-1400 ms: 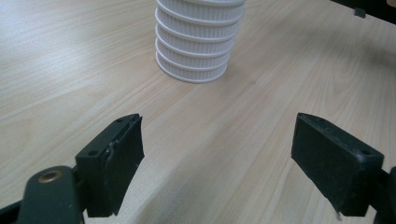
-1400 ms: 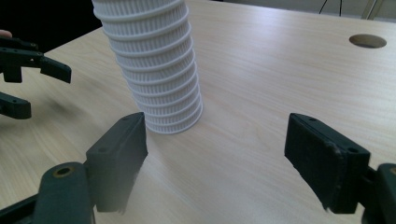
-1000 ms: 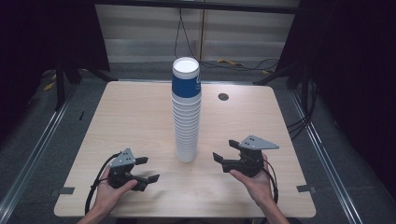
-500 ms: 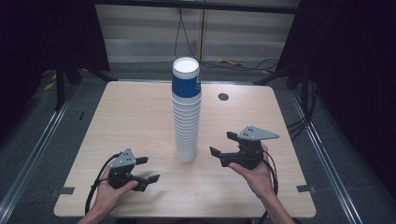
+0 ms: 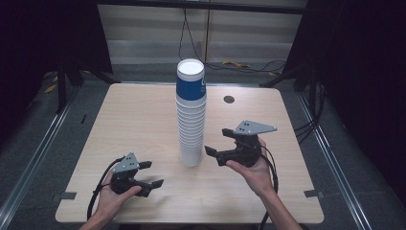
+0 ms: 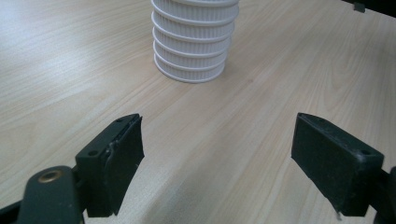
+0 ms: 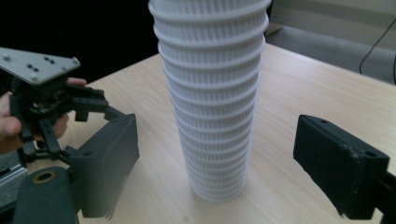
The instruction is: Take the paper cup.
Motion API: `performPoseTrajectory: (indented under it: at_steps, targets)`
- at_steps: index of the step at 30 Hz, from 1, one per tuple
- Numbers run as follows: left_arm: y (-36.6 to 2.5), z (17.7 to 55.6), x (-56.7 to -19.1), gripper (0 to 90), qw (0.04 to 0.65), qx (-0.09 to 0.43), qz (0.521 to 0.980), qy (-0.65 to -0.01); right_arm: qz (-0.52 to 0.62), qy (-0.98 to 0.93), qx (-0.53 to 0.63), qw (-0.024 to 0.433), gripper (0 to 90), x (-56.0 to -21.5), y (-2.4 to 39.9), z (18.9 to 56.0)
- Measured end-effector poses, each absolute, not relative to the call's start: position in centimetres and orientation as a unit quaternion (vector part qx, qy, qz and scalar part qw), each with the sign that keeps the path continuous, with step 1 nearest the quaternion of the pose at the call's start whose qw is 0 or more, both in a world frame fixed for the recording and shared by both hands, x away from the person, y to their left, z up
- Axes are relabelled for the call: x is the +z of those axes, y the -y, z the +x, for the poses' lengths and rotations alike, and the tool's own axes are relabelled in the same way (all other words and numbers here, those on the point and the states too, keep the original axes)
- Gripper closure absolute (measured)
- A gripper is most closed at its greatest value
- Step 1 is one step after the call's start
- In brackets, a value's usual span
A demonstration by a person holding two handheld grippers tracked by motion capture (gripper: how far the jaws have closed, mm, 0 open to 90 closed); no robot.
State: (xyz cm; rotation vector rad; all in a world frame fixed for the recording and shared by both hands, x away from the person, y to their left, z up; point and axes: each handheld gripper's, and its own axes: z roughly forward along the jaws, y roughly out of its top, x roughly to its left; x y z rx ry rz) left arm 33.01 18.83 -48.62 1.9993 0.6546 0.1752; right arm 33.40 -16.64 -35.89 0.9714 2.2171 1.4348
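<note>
The right gripper's (image 5: 214, 154) two black block-shaped jaws stand wide apart with nothing between the pads; they have just been opening, and in the right gripper view they frame the tall stack of white ribbed paper cups (image 7: 212, 100) from either side without touching it. The left gripper (image 5: 152, 174) also stands wide open and empty, low over the light wooden table (image 5: 139, 120) near the person's edge, its jaws pointed toward the foot of the stack, whose lowest rims show ahead of it in the left gripper view. Outward from the pads, the stack stands upright near the middle of the table, mouths down, rims overlapping ring upon ring, and at the top sits a cup with a blue printed band (image 5: 190, 82) and a white base facing up. The right gripper hovers just beside the lower third of the stack, on its right, held up off the table. By my judgement the stack is light and top-heavy for its narrow footing, so a sideways knock would likely tip it; the walls are thin and will dent under a hard squeeze, though the ribbing gives the pads something to bite on. Nested cups tend to cling, so a gentle grip across one cup's wall just under a rim looks best, with the other gripper steadying the cups below.
</note>
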Motion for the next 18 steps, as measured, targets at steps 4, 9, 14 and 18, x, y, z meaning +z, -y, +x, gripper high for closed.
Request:
performPoseTrajectory:
  at_steps: [4,9,14,18]
  targets:
    - [-18.8,33.0,-48.7,16.7,0.492,0.071,0.825,-0.27,0.332,-0.775,0.513,0.164,14.5,-34.8,16.2,33.6]
    - [-18.7,33.1,-48.7,16.7,0.49,0.07,0.826,-0.269,0.327,-0.774,0.518,0.158,14.6,-34.0,15.9,33.9]
    - [-18.7,33.1,-48.7,16.7,0.489,0.071,0.827,-0.27,0.323,-0.768,0.529,0.16,14.6,-33.0,16.0,34.1]
    - [-18.9,33.1,-48.7,16.8,0.493,0.074,0.823,-0.274,0.315,-0.766,0.535,0.167,14.7,-31.7,16.1,34.1]
